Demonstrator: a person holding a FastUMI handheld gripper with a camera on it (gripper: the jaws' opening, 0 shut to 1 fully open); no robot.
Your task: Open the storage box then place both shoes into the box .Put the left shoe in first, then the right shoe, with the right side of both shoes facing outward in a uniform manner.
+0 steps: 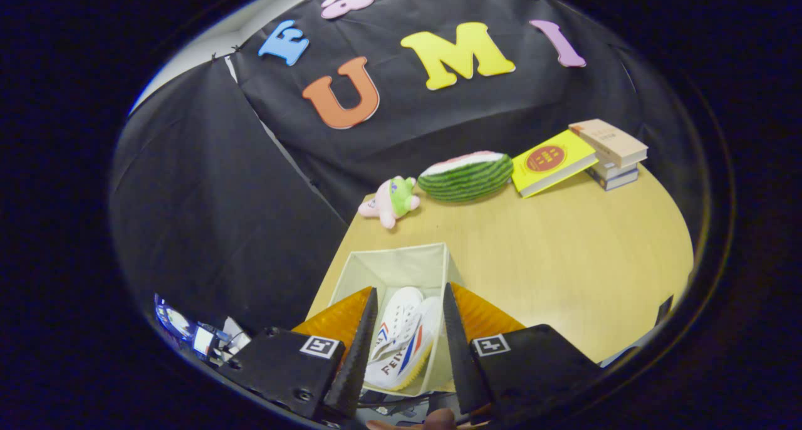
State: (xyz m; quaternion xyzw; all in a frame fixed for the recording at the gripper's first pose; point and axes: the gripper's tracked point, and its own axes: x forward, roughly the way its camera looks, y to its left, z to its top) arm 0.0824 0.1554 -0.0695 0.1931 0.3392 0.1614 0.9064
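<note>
the gripper (406, 330) hangs above the fabric storage box (401, 264), its two fingers spread apart with nothing pressed between them, and the white shoes (401, 342) sit down inside the box seen through the gap. the box stands open at the table's (564, 261) near left corner, close to the left edge, which keeps it within easy reach of the hand working the gripper. i count two shoes, lying side by side lengthwise with striped sides turned upward toward the camera (whether both really show the right side i cannot tell from here). with both in the box and the claw empty, the placing looks finished, in my judgement. along the far edge sit one pink plush toy (391, 201), one watermelon-shaped cushion (467, 176), and a stack of books (611, 154) at the far right corner, three as far as i can make out, with one yellow book (551, 162) leaning against it. these look like clutter kept well apart from the box.
</note>
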